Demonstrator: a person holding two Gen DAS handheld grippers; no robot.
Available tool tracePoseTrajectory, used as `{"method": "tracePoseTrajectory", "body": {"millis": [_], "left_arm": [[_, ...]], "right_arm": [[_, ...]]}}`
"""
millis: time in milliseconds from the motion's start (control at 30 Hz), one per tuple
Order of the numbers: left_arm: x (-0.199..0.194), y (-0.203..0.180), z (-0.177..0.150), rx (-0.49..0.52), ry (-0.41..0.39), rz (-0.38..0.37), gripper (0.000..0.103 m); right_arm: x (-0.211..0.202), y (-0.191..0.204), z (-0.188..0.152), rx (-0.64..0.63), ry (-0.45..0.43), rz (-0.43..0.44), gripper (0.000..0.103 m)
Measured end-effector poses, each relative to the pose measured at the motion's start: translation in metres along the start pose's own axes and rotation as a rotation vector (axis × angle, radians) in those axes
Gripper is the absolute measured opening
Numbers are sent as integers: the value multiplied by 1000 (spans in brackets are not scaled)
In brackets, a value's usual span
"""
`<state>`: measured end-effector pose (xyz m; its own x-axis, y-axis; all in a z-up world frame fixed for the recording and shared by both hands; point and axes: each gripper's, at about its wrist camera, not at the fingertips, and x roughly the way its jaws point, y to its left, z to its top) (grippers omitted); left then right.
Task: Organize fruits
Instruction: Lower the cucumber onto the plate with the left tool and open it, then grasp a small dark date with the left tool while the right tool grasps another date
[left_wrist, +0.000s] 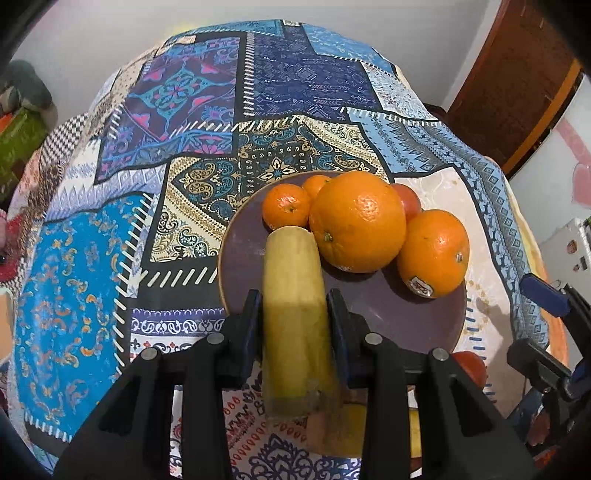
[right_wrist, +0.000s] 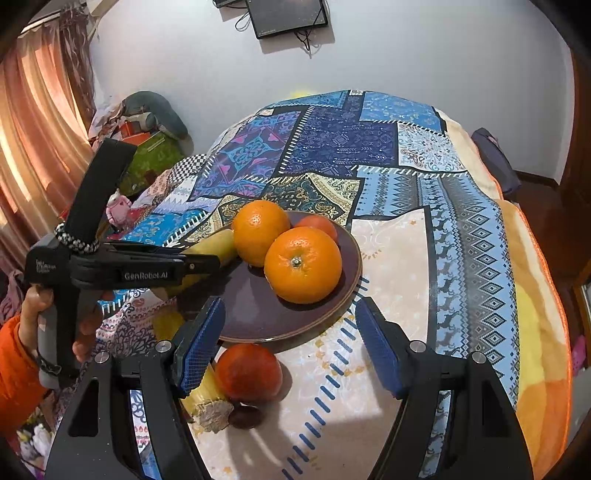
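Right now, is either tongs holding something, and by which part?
The left tongs grip the banana across its middle, over the plate. The right tongs are open, holding nothing.

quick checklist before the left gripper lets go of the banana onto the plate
1. Left gripper has the banana held between its fingers: ok.
2. Banana's far end is over the brown plate: ok.
3. Banana resting on the plate surface, not hanging above it: cannot tell.
4. Bare plate beside the large orange for the banana to lie in: ok, though its tip is close to the small mandarin.
5. Right gripper open and clear of the banana: ok.
6. All fruit on the plate: not ok; a red-orange fruit and another banana lie on the tablecloth.
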<state>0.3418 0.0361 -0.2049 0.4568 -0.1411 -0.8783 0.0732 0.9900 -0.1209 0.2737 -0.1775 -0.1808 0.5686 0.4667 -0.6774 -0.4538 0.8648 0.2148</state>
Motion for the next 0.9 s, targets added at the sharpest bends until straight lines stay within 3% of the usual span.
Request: {"method": "tracePoseTrajectory", "body": {"millis": [167,467,900], "left_arm": [[-23,-3,0,5,-56,5,36],[-67,-18,-39,60,-116,10,63],[-62,-44,-121,65,-2,-79,64]], "right_arm": [[-3,3,-5,-3,11,4,70],[-14,6,-27,-8,55,2,70],[-32,7,-64,-34,118,-31,70]]}}
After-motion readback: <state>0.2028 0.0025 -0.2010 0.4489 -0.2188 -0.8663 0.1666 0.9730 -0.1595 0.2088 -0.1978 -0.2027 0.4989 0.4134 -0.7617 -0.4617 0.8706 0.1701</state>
